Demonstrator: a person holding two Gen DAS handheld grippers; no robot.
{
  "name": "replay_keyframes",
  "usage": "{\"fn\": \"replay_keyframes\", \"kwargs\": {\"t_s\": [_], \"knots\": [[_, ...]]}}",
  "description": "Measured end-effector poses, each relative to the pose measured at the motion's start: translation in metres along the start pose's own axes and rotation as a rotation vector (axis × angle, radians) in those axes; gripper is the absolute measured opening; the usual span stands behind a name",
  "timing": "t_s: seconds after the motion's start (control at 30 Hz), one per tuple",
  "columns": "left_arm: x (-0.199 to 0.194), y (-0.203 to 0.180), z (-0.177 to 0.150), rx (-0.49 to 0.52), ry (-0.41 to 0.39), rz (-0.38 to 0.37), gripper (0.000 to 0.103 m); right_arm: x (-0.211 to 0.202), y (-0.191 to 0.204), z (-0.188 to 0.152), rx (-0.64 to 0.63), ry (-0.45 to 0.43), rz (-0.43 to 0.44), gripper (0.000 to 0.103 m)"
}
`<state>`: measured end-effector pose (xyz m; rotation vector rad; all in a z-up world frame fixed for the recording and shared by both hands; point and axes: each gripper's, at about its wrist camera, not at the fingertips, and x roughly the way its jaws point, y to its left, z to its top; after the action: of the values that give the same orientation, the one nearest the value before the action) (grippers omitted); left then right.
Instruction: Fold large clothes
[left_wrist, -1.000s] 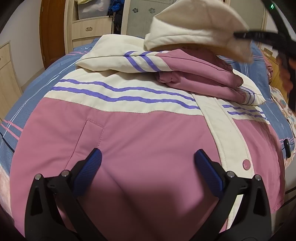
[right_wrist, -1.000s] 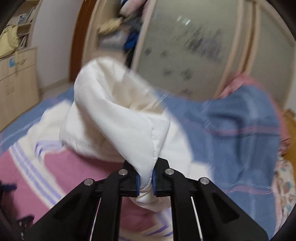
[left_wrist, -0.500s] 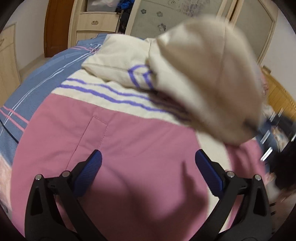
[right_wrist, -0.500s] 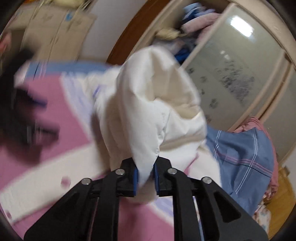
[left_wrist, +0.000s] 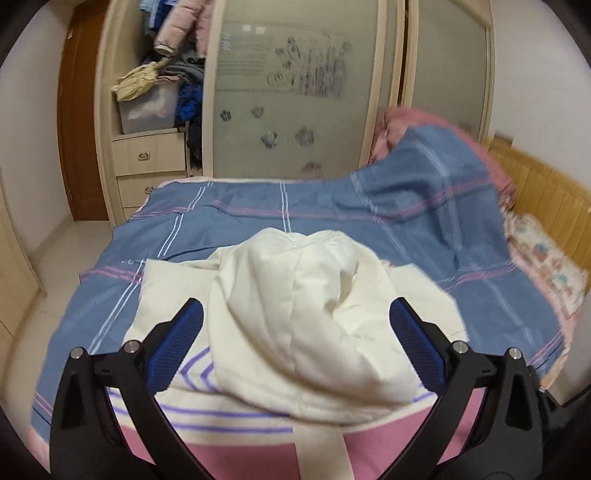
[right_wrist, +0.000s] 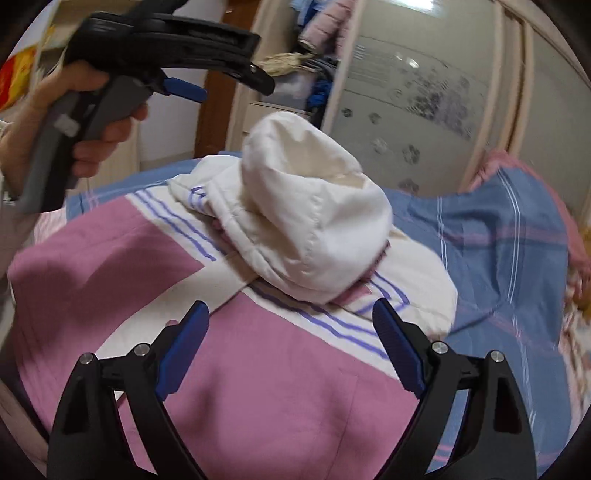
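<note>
A pink and cream jacket (right_wrist: 258, 369) with purple stripes lies on the bed, its sleeves folded in. Its cream hood (right_wrist: 314, 221) is folded forward onto the jacket's chest; it also shows in the left wrist view (left_wrist: 303, 321). My right gripper (right_wrist: 290, 350) is open and empty, hovering over the pink front panel just short of the hood. My left gripper (left_wrist: 295, 343) is open and empty, held above the jacket with the hood between its fingers' line of sight. The left gripper body (right_wrist: 166, 48) and the hand holding it show at the upper left of the right wrist view.
The jacket lies on a blue plaid bedcover (left_wrist: 424, 221). A wardrobe with frosted sliding doors (left_wrist: 295, 92) and drawers (left_wrist: 147, 155) stands behind the bed. A wooden headboard (left_wrist: 546, 199) and patterned pillow (left_wrist: 543, 266) are at the right.
My right gripper carried the hood forward over the jacket, opened and let it go, then drew back. My left gripper rose from the pink panel and now looks over the hood.
</note>
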<state>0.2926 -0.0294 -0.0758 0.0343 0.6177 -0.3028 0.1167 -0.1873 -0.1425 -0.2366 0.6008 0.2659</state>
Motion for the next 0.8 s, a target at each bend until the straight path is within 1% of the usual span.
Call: {"fn": "replay_keyframes", "kwargs": {"t_s": [0.03, 0.07, 0.1, 0.13, 0.17, 0.2, 0.23, 0.27, 0.33, 0.4, 0.47, 0.5, 0.53, 0.6, 0.67, 0.7, 0.73, 0.77, 0.8], "knots": [[0.013, -0.003, 0.004, 0.011, 0.034, 0.006, 0.101, 0.001, -0.009, 0.001, 0.033, 0.007, 0.002, 0.09], [0.034, -0.001, 0.007, -0.018, 0.091, -0.016, 0.097, 0.001, -0.017, -0.002, 0.067, 0.013, 0.001, 0.09], [0.048, 0.006, 0.007, -0.073, 0.13, -0.054, 0.051, 0.001, -0.022, -0.005, 0.099, 0.019, -0.001, 0.09], [0.057, 0.014, 0.004, -0.133, 0.172, -0.092, 0.019, 0.002, -0.026, -0.009, 0.118, 0.023, -0.005, 0.09], [0.067, 0.027, -0.003, -0.205, 0.226, -0.146, 0.011, 0.001, -0.032, -0.012, 0.139, 0.029, -0.017, 0.09], [0.07, 0.039, -0.008, -0.268, 0.224, -0.205, 0.01, 0.0, -0.035, -0.015, 0.153, 0.032, -0.025, 0.09], [0.068, 0.049, -0.016, -0.313, 0.208, -0.239, 0.01, 0.0, -0.037, -0.018, 0.163, 0.033, -0.031, 0.09], [0.06, 0.059, -0.025, -0.342, 0.186, -0.251, 0.009, 0.002, -0.039, -0.02, 0.176, 0.032, -0.034, 0.09], [0.037, 0.074, -0.042, -0.39, 0.129, -0.3, 0.009, 0.007, -0.043, -0.018, 0.196, 0.028, -0.029, 0.09], [0.016, 0.084, -0.059, -0.404, 0.098, -0.31, 0.009, 0.013, -0.045, -0.012, 0.226, 0.016, -0.016, 0.09], [0.0, 0.092, -0.085, -0.436, 0.103, -0.33, 0.009, 0.017, -0.047, 0.002, 0.275, -0.011, 0.017, 0.09], [-0.006, 0.091, -0.095, -0.438, 0.111, -0.331, 0.009, 0.018, -0.048, 0.009, 0.302, -0.031, 0.04, 0.09], [-0.011, 0.091, -0.108, -0.43, 0.12, -0.324, 0.009, 0.018, -0.05, 0.016, 0.328, -0.051, 0.065, 0.09], [-0.018, 0.087, -0.129, -0.422, 0.142, -0.301, 0.009, 0.024, -0.055, 0.036, 0.408, -0.092, 0.149, 0.09], [-0.019, 0.086, -0.144, -0.447, 0.162, -0.305, 0.009, 0.035, -0.058, 0.056, 0.463, -0.1, 0.211, 0.089], [-0.018, 0.085, -0.15, -0.452, 0.173, -0.306, 0.009, 0.045, -0.057, 0.068, 0.478, -0.094, 0.23, 0.087], [-0.016, 0.085, -0.151, -0.452, 0.18, -0.301, 0.009, 0.052, -0.057, 0.076, 0.474, -0.082, 0.235, 0.077], [-0.013, 0.084, -0.154, -0.451, 0.188, -0.294, 0.01, 0.065, -0.052, 0.086, 0.452, -0.049, 0.235, 0.065], [-0.011, 0.084, -0.154, -0.449, 0.193, -0.289, 0.01, 0.08, -0.047, 0.092, 0.431, -0.007, 0.235, 0.061]]}}
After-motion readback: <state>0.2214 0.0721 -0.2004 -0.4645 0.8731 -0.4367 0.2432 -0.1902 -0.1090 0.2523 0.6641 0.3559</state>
